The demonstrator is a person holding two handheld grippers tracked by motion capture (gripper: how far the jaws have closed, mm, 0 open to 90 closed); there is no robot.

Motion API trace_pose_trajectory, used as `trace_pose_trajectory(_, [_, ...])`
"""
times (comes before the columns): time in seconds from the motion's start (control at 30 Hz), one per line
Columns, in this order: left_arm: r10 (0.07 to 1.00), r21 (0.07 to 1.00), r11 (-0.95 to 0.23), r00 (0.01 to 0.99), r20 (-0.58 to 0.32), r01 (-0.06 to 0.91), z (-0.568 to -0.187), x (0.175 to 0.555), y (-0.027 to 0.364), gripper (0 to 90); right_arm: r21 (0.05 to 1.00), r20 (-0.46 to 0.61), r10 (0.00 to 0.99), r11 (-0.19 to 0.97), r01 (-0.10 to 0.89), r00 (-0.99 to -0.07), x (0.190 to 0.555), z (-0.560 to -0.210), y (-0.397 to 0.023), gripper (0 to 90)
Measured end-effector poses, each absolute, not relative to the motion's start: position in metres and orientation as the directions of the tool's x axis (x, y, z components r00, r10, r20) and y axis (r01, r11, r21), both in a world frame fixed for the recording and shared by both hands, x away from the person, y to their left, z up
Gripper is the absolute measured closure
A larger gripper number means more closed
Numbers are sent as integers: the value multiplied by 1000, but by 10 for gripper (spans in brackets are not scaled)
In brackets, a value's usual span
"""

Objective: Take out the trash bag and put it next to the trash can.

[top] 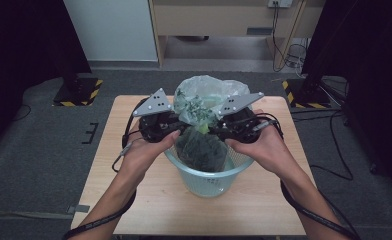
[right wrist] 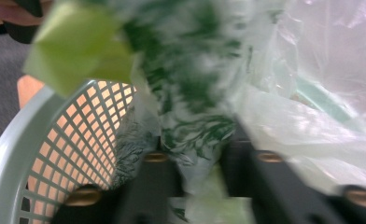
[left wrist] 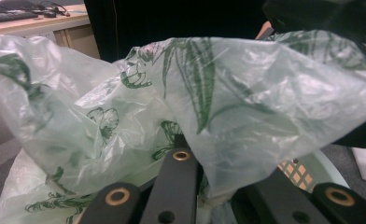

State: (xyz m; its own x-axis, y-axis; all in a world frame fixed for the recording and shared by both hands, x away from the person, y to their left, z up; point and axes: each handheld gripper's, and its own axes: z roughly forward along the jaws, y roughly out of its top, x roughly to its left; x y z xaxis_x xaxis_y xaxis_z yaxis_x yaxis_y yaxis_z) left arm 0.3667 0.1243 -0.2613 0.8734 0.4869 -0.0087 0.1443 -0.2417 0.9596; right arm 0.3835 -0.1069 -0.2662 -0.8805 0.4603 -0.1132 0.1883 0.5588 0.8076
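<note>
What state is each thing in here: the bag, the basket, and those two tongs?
Plastic bag: leaf-printed, crumpled, its lower part down in the basket, top bunched above the rim.
Basket: upright on the table, lined by the bag.
Left tongs: shut on the bag's film.
Right tongs: shut on the bag's film.

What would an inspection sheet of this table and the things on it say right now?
Surface: pale wooden table, bare around the basket.
Job's things: green leaf-print plastic bag bunched above a pale green mesh basket, reaching down into it.
Clutter: nothing seen.
Grippers: left gripper and right gripper both shut on the bag's plastic from opposite sides.
Cables: a black cable trails from the left gripper; more lie on the floor at right.
Surroundings: grey floor, black curtains, wooden furniture behind.
</note>
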Motion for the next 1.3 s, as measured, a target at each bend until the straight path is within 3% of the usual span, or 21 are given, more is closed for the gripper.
trace_pose_trajectory(0.07, [473,957,-251,881,-11,147,-262,367,124,868,820,-97,476,536,200,-874,386,-266,-110,883])
trace_pose_trajectory(0.4, [463,918,-369,885,44,147,-280,374,106,633,890,-5,480,402,215,-878,390,-257,-114,898])
trace_pose_trajectory(0.77, [482,919,-376,872,82,121,-285,383,100,551,917,76,421,326,229,-904,383,-253,-109,899])
trace_pose_trajectory(0.83, [466,907,-413,875,133,82,-286,381,97,702,914,55,415,345,213,-908,379,-253,-106,898])
trace_pose_trajectory(0.87, [459,900,-430,874,159,62,-287,379,95,702,914,55,415,345,213,-908,379,-253,-106,898])
trace_pose_trajectory(0.97, [463,891,-451,866,189,47,-288,376,94,864,913,34,416,356,197,-909,378,-253,-105,892])
trace_pose_trajectory(1.0, [466,893,-447,865,186,49,-289,376,94,878,912,28,418,362,194,-908,377,-253,-106,876])
trace_pose_trajectory(1.03, [470,892,-449,862,189,49,-289,376,95,887,909,9,428,373,186,-904,376,-253,-107,784])
trace_pose_trajectory(1.07, [476,892,-450,859,191,51,-289,376,96,887,909,9,428,373,186,-904,376,-253,-107,784])
trace_pose_trajectory(1.17, [498,893,-445,846,189,63,-289,376,101,889,904,-24,463,388,178,-886,374,-252,-114,582])
trace_pose_trajectory(1.3, [518,898,-435,834,192,63,-287,375,107,890,909,-22,508,369,195,-861,377,-252,-126,424])
